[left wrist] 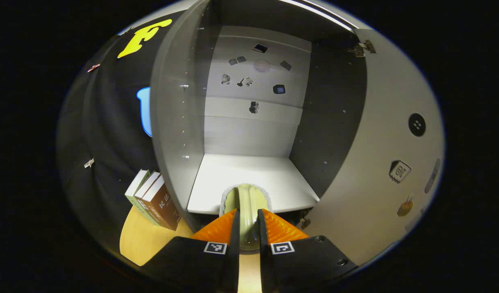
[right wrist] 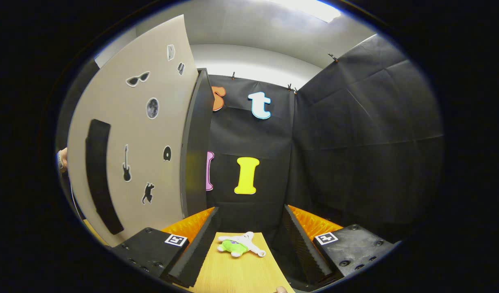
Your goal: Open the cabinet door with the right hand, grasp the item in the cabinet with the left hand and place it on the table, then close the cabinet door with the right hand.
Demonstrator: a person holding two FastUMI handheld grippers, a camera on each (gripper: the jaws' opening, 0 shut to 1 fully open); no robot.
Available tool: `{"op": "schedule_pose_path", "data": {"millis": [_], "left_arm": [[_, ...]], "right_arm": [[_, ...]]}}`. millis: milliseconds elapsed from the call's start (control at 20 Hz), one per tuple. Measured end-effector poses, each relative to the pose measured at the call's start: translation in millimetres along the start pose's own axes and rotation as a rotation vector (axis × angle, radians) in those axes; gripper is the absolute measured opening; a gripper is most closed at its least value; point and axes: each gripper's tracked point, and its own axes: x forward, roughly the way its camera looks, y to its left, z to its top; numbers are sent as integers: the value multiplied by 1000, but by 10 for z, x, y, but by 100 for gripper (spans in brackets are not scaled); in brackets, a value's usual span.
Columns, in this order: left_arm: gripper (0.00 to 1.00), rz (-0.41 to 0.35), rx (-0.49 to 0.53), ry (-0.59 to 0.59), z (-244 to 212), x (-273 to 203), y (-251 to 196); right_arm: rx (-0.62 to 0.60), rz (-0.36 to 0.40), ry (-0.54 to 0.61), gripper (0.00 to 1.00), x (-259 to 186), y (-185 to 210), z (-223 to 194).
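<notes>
Cabinet door [right wrist: 127, 134] swung open. Pale green item [left wrist: 246, 203] gripped by left gripper [left wrist: 247, 232] at shelf [left wrist: 241, 179] front edge. Right gripper [right wrist: 249, 240] jaws spread, empty. Next: item carried to table [right wrist: 233, 272].

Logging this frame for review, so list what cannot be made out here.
- Held item, left gripper view: the left gripper covers its lower part, so its kind is unclear.
- Stickers on the cabinet back wall: too small to identify.
- Hand, right gripper view: mostly hidden behind the cabinet door.
- Plush toy on the table: small, details unclear.
</notes>
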Motion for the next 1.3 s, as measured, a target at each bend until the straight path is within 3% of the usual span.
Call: {"op": "schedule_pose_path", "data": {"millis": [350, 600, 850, 1100, 1300], "left_arm": [[25, -27, -13, 83, -1018, -496, -35], [25, -47, -20, 138, -1936, -404, -247], [25, -49, -22, 189, -2846, -161, -393], [25, -22, -66, 239, -3633, 104, -433], [25, 19, -93, 254, -3947, 221, -447]], "right_arm": [[-29, -11, -13, 98, -850, 226, 83], [-27, -13, 13, 98, -1196, 274, 64], [32, -19, 7, 98, -1188, 270, 2], [31, 25, -6, 98, -994, 274, -107], [14, 61, 0, 98, -814, 200, -216]]}}
